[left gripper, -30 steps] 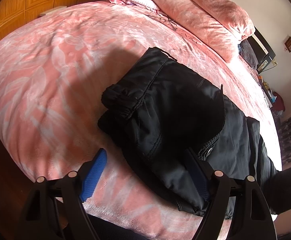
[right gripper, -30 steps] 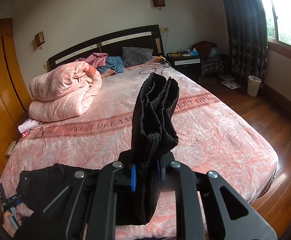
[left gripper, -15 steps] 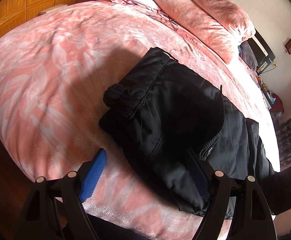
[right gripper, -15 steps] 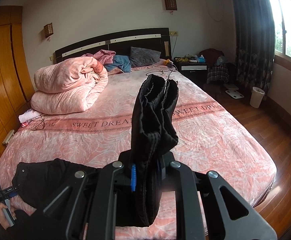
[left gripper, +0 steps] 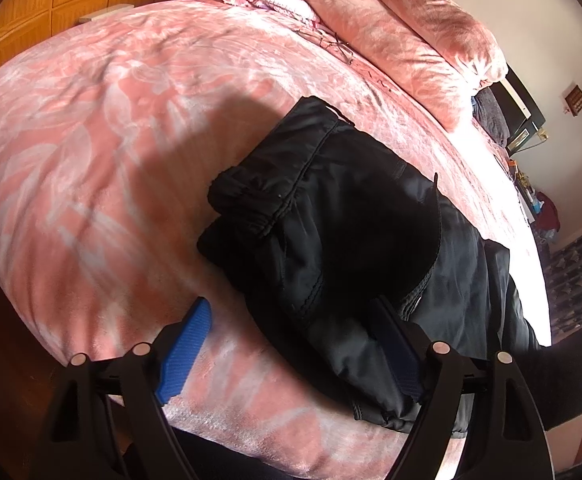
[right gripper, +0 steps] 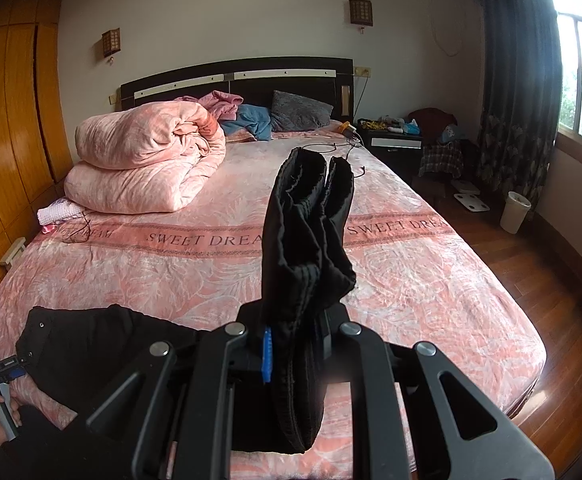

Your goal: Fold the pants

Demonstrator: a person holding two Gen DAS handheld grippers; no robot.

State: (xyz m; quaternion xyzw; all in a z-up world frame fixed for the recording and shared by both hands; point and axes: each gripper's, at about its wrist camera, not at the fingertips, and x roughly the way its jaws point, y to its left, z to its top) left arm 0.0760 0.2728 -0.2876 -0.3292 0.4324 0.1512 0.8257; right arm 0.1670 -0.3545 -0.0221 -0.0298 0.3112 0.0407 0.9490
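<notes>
My right gripper [right gripper: 295,344] clamps the black pants [left gripper: 351,232] bunched upright; my left gripper [left gripper: 291,344] gapes wide — pads off the cloth on the pink bedspread [left gripper: 91,140].

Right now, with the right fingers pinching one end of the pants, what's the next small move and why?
Probably carry the right gripper toward the waist end and lay its bunched fabric over it. The pants lie partly folded on the bed, the clamped end stands up off the cover, and the left gripper sits open astride the near edge, one finger on the fabric.
</notes>
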